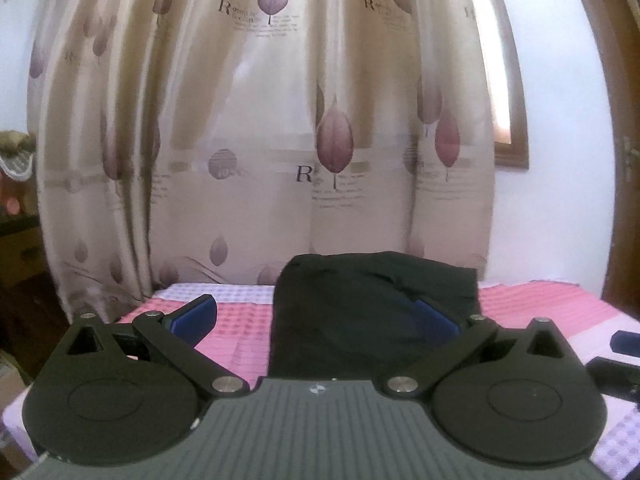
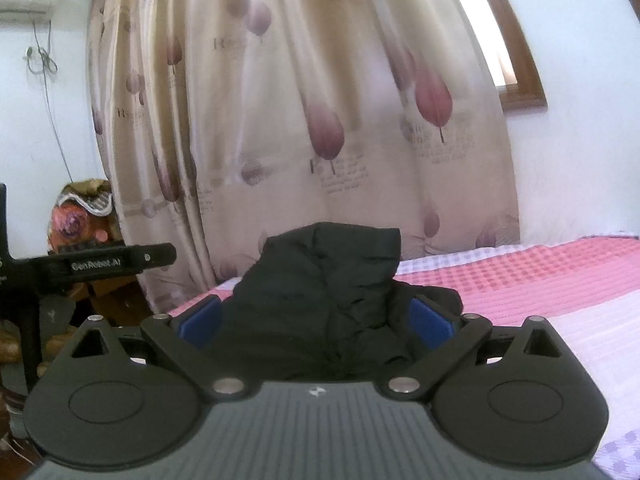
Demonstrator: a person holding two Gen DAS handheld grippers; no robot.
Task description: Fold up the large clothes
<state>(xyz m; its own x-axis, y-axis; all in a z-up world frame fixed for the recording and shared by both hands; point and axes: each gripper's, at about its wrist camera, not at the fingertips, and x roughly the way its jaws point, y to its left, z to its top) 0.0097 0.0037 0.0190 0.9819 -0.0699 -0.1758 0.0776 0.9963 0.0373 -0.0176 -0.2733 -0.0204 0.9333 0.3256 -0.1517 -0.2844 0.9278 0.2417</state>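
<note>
Left gripper [image 1: 316, 318]: jaws spread wide, nothing pinched. Blue pads [image 1: 196, 318] stand well apart. Left pad sits over bare bedsheet, right pad is seen against the cloth, but no press on it is visible.

Right gripper [image 2: 316, 320]: same story, jaws wide apart, empty. Both its blue pads flank the near end of the cloth without clamping it.

Black garment [image 1: 372, 308] lies on the pink checked bed [image 1: 552, 300], dead ahead of both tools. It reads as an already folded bundle. In the left wrist view it's a fairly tidy slab, running from the gripper away toward the curtain [image 1: 260, 140], long axis roughly along the pointing line. It's offset to the right of that gripper's centre, so its left edge falls between the jaws.

In the right wrist view the garment [image 2: 320, 292] is lumpier, far end humped up, and roughly centred between the fingers. A low flap spills out to the right past the right pad.

Judgement: right hand is better lined up on the bundle; left hand covers only its left edge. Whether either is truly nearer, can't tell from these views.

Far side: curtain and window frame [image 1: 510, 120] behind the bed, nothing in the way.

The other gripper's bar [image 2: 116, 264] shows at the left of the right wrist view, level with the bundle.
</note>
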